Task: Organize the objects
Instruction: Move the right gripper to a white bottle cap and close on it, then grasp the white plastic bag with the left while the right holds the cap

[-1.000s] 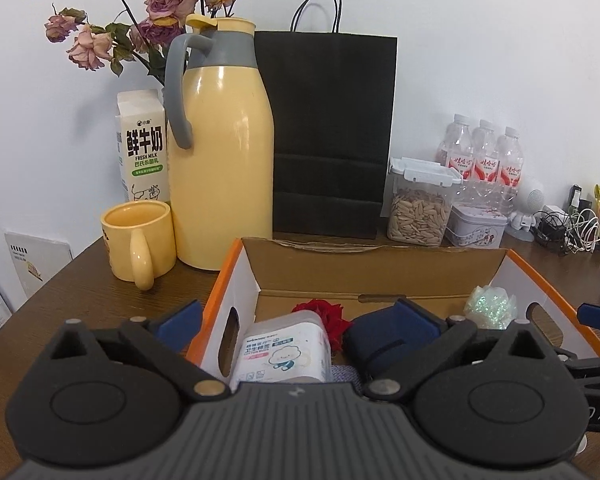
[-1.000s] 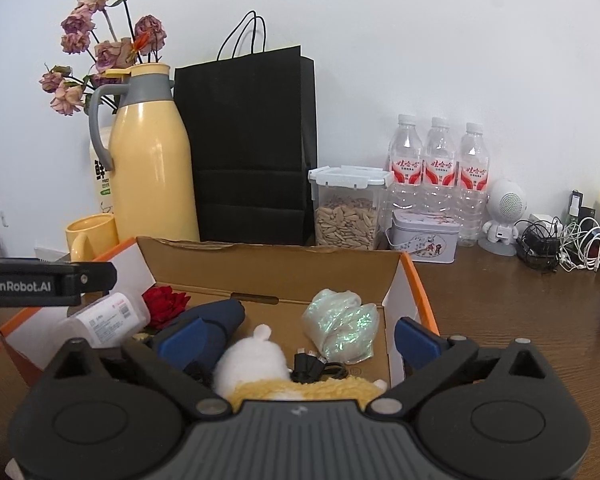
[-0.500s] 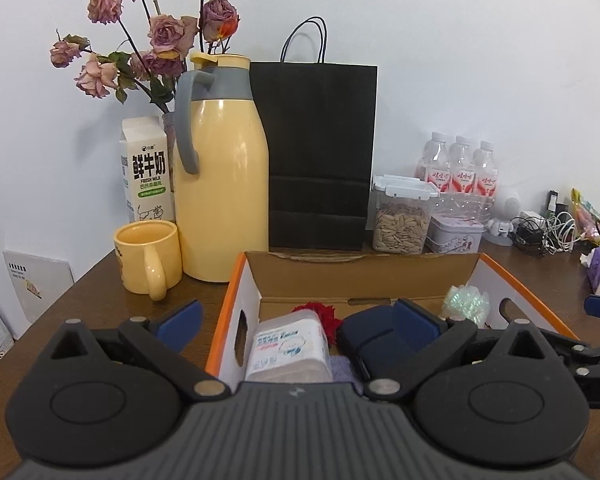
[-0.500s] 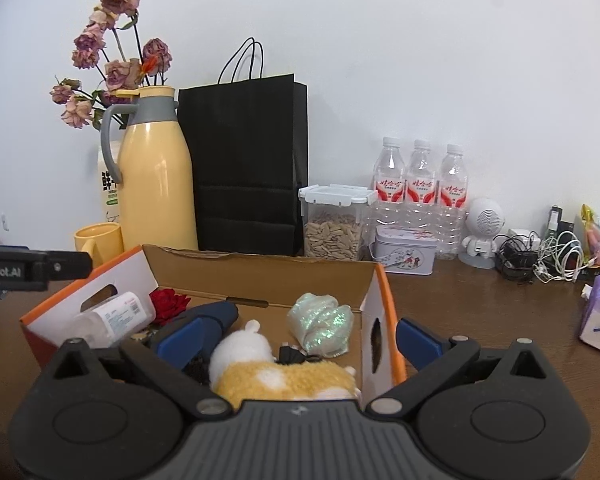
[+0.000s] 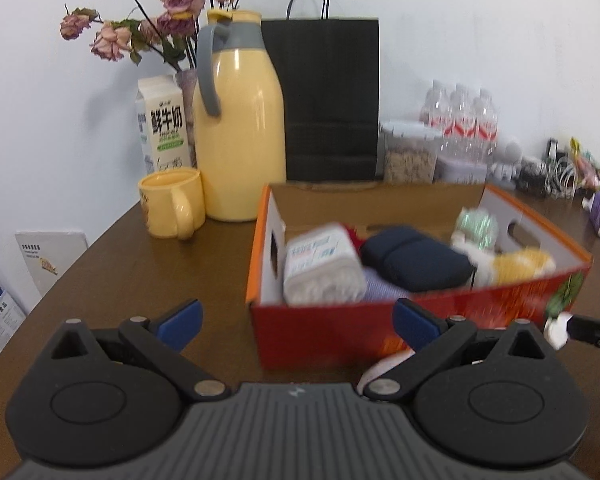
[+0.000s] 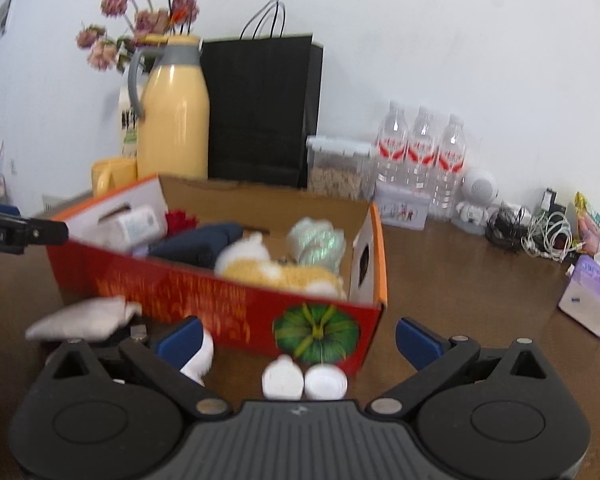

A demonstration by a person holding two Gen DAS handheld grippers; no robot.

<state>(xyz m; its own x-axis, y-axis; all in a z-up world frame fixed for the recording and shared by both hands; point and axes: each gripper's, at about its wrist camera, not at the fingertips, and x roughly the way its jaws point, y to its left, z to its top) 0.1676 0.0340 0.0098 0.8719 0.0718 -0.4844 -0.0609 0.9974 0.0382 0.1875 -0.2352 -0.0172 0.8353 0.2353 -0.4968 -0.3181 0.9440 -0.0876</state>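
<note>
glossy printed cardboard box (image 6: 236,300); dark wood table (image 6: 460,280); matt paper bag (image 6: 260,108).

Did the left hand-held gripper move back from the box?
Yes. The left hand-held gripper pulled back and up. Before, its fingertips reached inside the cardboard box; now they stop short of its red front wall, while the yellow jug behind looks smaller.

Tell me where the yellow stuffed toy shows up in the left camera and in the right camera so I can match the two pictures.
Left wrist view: the yellow stuffed toy lies at the right end of the cardboard box, beside the dark blue pouch.
Right wrist view: the toy lies mid-picture, against the box's near wall.
Shared landmark: the yellow jug behind the box, next to the black paper bag.
</note>
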